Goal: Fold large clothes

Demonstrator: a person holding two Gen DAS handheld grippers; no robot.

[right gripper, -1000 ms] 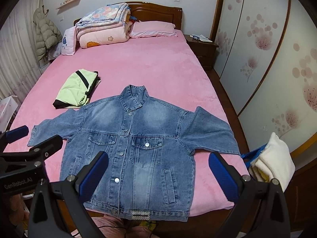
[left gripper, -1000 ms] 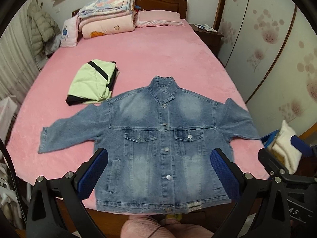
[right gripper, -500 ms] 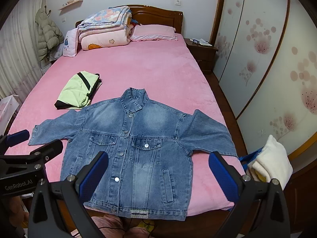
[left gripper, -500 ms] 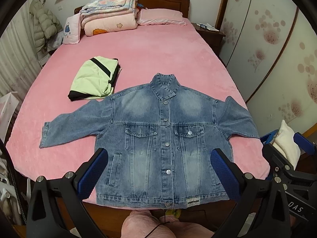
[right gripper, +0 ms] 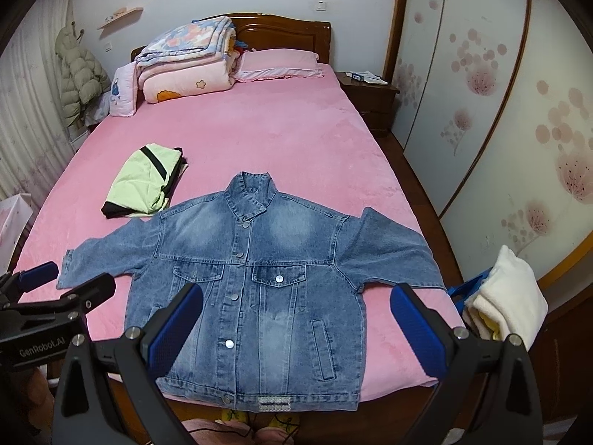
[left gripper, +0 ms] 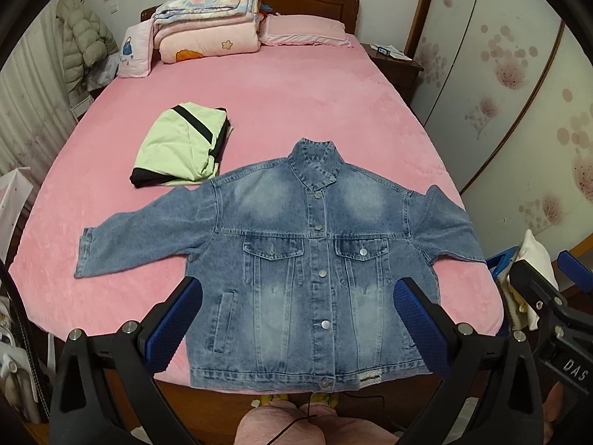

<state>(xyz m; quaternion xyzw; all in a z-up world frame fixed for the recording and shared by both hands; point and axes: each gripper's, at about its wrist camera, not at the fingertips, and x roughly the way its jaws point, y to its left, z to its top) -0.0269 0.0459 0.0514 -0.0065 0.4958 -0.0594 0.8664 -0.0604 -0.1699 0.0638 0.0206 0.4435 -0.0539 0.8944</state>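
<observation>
**Me:** Holding both tongs above the foot of the bed [left gripper: 304,85], I have my left gripper [left gripper: 296,330] spread wide and empty, and my right gripper [right gripper: 296,330] just as wide, nothing between its blue pads [right gripper: 417,330] either. Under them lies the denim jacket [left gripper: 307,267], front up, its hem hanging a little over the bed's near edge.

**Friend:** How do you expect it to handle?

**Me:** Denim, so I'd judge it fairly heavy and stiff for cloth. It should hold a crease and not slip from the pads, but thick seams may resist a tidy fold. I'd take it at the cuff of the sleeve [left gripper: 87,252] stretched out to the jacket's left side, or at a hem corner, where the layers are thin enough to pinch.

**Friend:** And its looks?

**Me:** Washed blue with pale faded patches, buttoned down the middle, two flap pockets on the chest, collar [left gripper: 315,163] standing up at the far end. The other sleeve lies angled down along the jacket's right side.

**Friend:** Anything beyond it?

**Me:** A folded green garment [left gripper: 178,148] just past the jacket's left shoulder, then stacked quilts [left gripper: 207,18] far off at the headboard.
</observation>
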